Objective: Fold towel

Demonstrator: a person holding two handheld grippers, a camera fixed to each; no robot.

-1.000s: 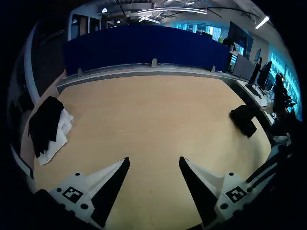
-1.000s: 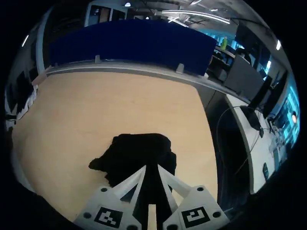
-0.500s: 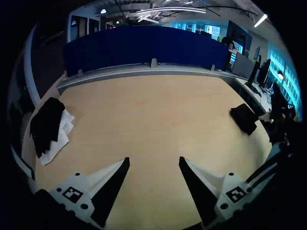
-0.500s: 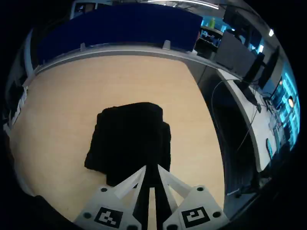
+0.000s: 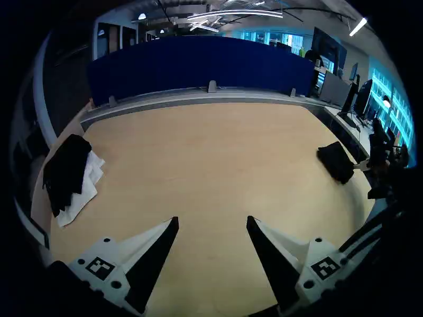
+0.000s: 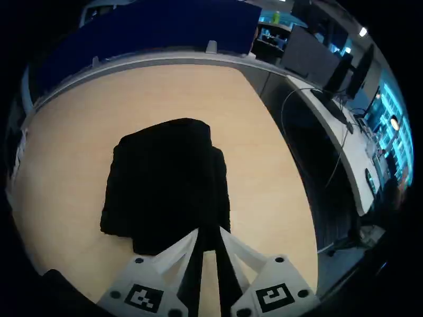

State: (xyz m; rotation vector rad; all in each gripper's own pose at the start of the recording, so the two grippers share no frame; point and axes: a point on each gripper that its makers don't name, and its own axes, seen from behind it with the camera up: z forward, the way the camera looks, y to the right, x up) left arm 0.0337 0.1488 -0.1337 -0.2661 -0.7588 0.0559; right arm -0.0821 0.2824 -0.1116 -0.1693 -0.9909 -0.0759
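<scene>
Left gripper view: left gripper [image 5: 211, 221] gapes wide and holds nothing. The black towel [image 5: 336, 161] lies far ahead, to the right of its fingers, and a cloth pile [image 5: 69, 177] sits far to the left of them. Little differs from a second ago. Right gripper view: right gripper [image 6: 209, 235] is nearly closed, pinching the black towel's [image 6: 164, 179] near hem at the tips. Earlier the towel was bunched ahead of the tips; now it spreads flat. Risk: a one-point pull could skew the layers or drag them toward the table [image 6: 254, 158] edge right of the fingers.
</scene>
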